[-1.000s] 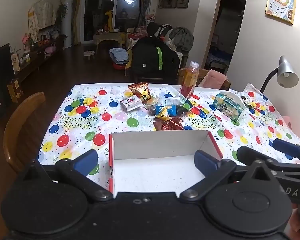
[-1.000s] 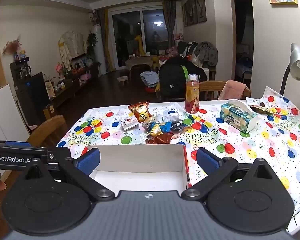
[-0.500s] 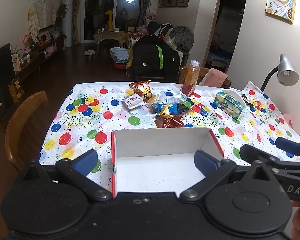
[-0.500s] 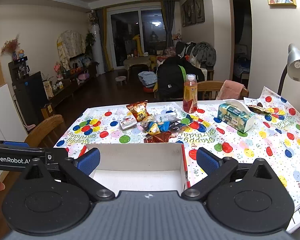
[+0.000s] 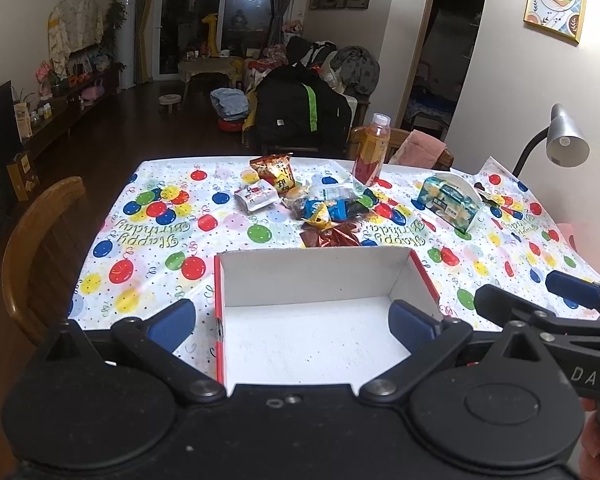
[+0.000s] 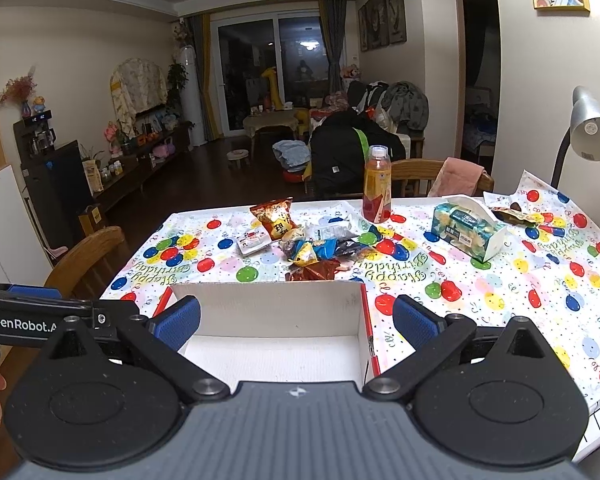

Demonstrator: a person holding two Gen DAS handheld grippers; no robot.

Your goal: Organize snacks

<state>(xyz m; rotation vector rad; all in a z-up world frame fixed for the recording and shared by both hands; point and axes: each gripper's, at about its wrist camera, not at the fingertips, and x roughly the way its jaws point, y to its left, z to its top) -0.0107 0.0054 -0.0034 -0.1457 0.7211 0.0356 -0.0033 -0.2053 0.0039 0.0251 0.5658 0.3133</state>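
Both my grippers, left (image 5: 292, 322) and right (image 6: 296, 320), are spread wide with nothing in them, hovering over the empty white box (image 5: 320, 280) at the table's near edge. Just past it the snack pile (image 5: 320, 208) sits mid-table on the balloon tablecloth (image 5: 148, 240), orange drink bottle (image 5: 372, 148) standing behind it.

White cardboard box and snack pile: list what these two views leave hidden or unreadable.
- White cardboard box: its near wall and part of its floor are covered by the hand-held gripper body in both wrist views.
- Snack pile: wrappers overlap, so the count is unclear; the print is too small to read.
- Dark red wrapper: its near edge sits behind the box's far wall in the right wrist view.
- Juice bottle: label text too small.
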